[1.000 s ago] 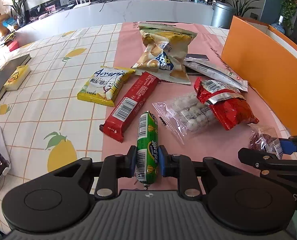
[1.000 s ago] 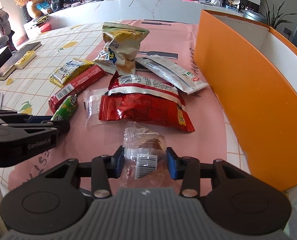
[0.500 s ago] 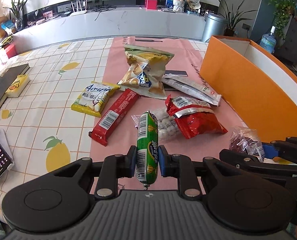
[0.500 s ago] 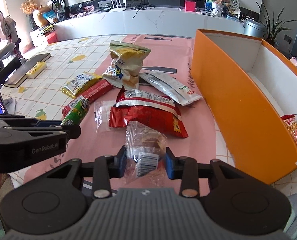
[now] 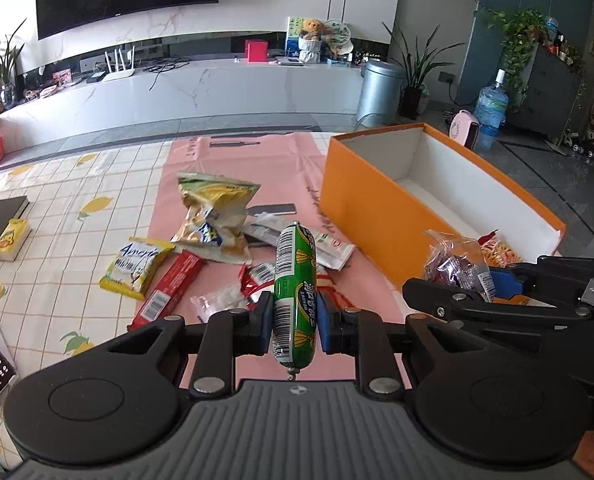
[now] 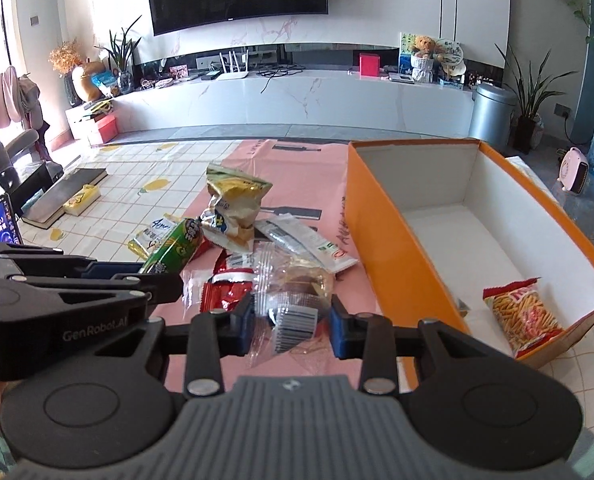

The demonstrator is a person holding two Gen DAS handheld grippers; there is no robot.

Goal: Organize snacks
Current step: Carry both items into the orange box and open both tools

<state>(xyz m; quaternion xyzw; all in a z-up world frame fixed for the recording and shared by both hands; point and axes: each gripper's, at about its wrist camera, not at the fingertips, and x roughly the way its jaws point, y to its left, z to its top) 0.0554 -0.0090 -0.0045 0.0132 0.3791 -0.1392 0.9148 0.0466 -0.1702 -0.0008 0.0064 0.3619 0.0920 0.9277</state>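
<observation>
Your left gripper (image 5: 295, 322): fingers clamped on the green sausage stick (image 5: 295, 296), which stands lengthwise between the pads, lifted above the pink mat (image 5: 233, 160).

Your right gripper (image 6: 292, 326): fingers pressed in on the clear snack packet (image 6: 293, 300), barcode label facing the camera, held above the mat just left of the box.

Orange box (image 6: 381, 240): open-topped, white inside, on the right of the table. Contents visible: one red bag of stick snacks (image 6: 523, 316) at the near end.

Still lying on the mat:
- crumpled yellow chip bag (image 5: 215, 216), propped upright
- long white packet (image 6: 305, 242), just beside the box wall
- red foil bag (image 6: 225, 294), partly hidden behind your right gripper
- clear bag of white pieces (image 5: 221, 302), touching the red foil bag
- red bar (image 5: 171, 290), diagonal
- yellow "Amerie" packet (image 5: 135, 266), on the mat's left edge, overlapping the lemon-print tablecloth (image 5: 57, 240)
</observation>
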